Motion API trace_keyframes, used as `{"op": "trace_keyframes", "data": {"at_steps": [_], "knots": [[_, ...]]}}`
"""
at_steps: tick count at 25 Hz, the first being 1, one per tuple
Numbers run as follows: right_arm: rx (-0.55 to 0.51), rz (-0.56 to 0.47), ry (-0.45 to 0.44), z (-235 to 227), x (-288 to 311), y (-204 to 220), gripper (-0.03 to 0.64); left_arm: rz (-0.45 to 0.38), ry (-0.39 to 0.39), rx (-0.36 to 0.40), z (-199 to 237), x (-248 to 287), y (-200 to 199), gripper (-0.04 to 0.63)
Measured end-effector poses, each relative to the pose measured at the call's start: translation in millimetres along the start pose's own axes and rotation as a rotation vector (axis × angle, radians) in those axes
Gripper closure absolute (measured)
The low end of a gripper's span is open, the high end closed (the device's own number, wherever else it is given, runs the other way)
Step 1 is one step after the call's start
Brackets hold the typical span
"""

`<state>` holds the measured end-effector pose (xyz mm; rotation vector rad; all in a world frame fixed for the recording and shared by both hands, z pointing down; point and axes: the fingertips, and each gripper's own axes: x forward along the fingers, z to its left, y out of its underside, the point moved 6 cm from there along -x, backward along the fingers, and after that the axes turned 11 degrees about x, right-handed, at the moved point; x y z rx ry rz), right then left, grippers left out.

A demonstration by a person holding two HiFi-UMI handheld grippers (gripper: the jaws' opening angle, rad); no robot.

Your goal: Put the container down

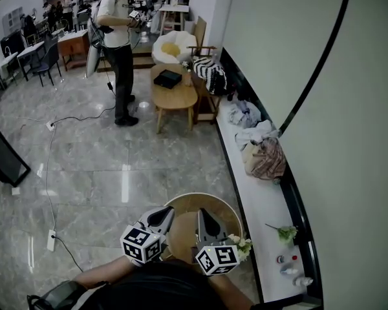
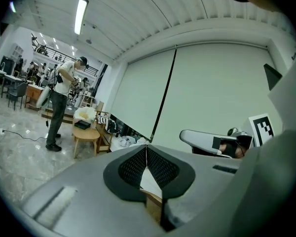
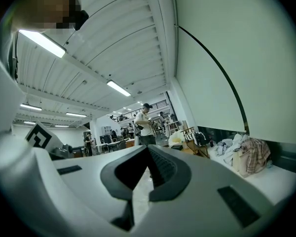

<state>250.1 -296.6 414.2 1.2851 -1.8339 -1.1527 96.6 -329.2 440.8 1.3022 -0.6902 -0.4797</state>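
Counting two tongs low in the head view, left tongs (image 1: pixel 169 214) and right tongs (image 1: pixel 201 216), one marker cube apiece. Both clenched tight going by their own views, left (image 2: pixel 146 150) and right (image 3: pixel 148 149), with tips pressed together and nothing pinched. Held side by side, close but apart, over one round light-wood worktop with a raised pale rim (image 1: pixel 210 197). Honestly can't pick out the container for sure: not in either tongs, possibly that rimmed round thing, no way to tell. One small bunch of white flowers (image 1: pixel 240 243) at the right edge of the worktop. Along the wall, one long white ledge (image 1: pixel 262 205) carrying two heaps, one grey-white pile of cloth (image 1: pixel 244 113) and one plaid bag (image 1: pixel 268 158), plus one green sprig (image 1: pixel 286 232) and a few tiny bottles (image 1: pixel 291 267), too small to count properly. Further back, one second round wooden table (image 1: pixel 176 99) with one flat black box (image 1: pixel 167 78) on top and one black-and-white striped bag (image 1: pixel 211 76) just beside. One person in a white shirt (image 1: pixel 116 24) standing on the grey marble floor (image 1: pixel 116 166), well apart from everything up front.
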Motion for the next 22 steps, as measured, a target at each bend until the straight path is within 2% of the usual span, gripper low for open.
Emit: {"op": "trace_keyframes", "data": {"at_steps": [22], "knots": [[0.013,0.029,0.024,6.3,8.7,14.1,0.611,0.021,0.027,-0.031,14.1,-1.6,10.5,0.591]]}}
